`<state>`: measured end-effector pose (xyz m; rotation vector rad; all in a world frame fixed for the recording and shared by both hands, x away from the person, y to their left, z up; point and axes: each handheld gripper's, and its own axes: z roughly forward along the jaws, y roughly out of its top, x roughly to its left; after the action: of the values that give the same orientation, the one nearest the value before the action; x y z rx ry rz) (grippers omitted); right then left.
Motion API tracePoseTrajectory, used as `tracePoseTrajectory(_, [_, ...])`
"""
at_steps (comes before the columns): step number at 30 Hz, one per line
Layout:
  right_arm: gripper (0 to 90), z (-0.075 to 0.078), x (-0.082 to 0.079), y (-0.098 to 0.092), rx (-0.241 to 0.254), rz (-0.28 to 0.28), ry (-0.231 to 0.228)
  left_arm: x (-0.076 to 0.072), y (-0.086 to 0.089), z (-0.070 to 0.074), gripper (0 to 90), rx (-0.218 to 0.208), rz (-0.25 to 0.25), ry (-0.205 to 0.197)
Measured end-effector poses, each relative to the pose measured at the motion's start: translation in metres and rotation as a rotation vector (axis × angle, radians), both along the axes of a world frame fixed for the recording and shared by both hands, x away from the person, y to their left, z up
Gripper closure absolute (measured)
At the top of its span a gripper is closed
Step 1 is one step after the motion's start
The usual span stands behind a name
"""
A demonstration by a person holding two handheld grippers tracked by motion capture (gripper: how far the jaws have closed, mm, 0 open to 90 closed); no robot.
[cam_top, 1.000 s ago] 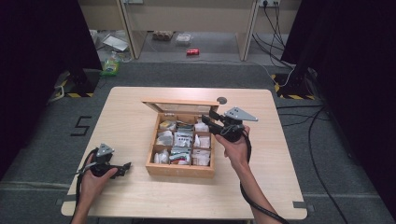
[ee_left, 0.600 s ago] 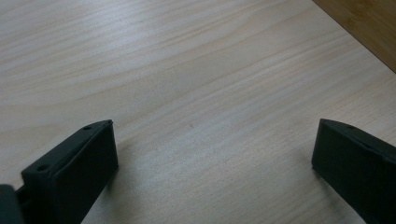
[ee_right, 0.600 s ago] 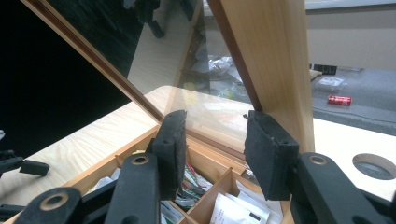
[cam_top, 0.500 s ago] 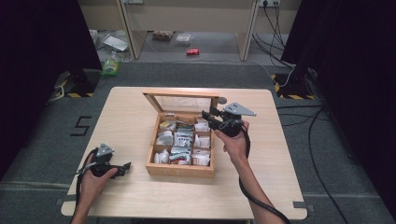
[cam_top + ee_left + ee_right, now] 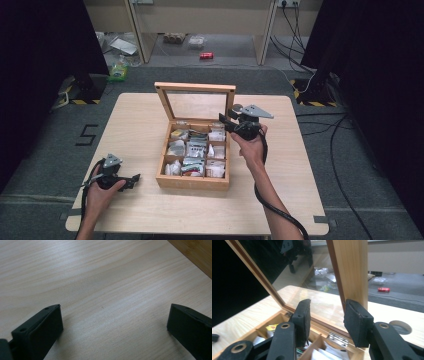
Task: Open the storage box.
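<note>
The pale wooden surface point(image 5: 140, 120) carries a wooden compartment box point(image 5: 192, 181) at its centre, glass lid point(image 5: 196, 104) raised toward twelve o'clock. A round grey disc point(image 5: 237, 106) is set into the surface at about one o'clock from the box. The left tongs point(image 5: 131, 179) rest on the surface at about eight o'clock.

Even overhead light is brightening the bench point(image 5: 150, 120) while the room's sides are sinking into black. The high view is looking soft and grainy. Pale glare is washing the wood grain, and reflections are veiling the lid's glass pane point(image 5: 294, 270).
</note>
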<state>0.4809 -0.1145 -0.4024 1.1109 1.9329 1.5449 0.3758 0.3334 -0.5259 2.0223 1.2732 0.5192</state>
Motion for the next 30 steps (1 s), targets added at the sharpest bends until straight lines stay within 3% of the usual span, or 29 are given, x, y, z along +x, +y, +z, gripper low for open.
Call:
tracePoseTrajectory(18, [54.5,-0.003,0.025,-0.001,-0.075,-0.085,0.029,0.000,0.000,0.000,0.0,0.001,0.000,-0.001])
tracePoseTrajectory(30, [53.1,-0.012,0.021,-0.001,-0.091,-0.053,0.045,0.000,0.000,0.000,0.0,0.000,-0.002,0.000])
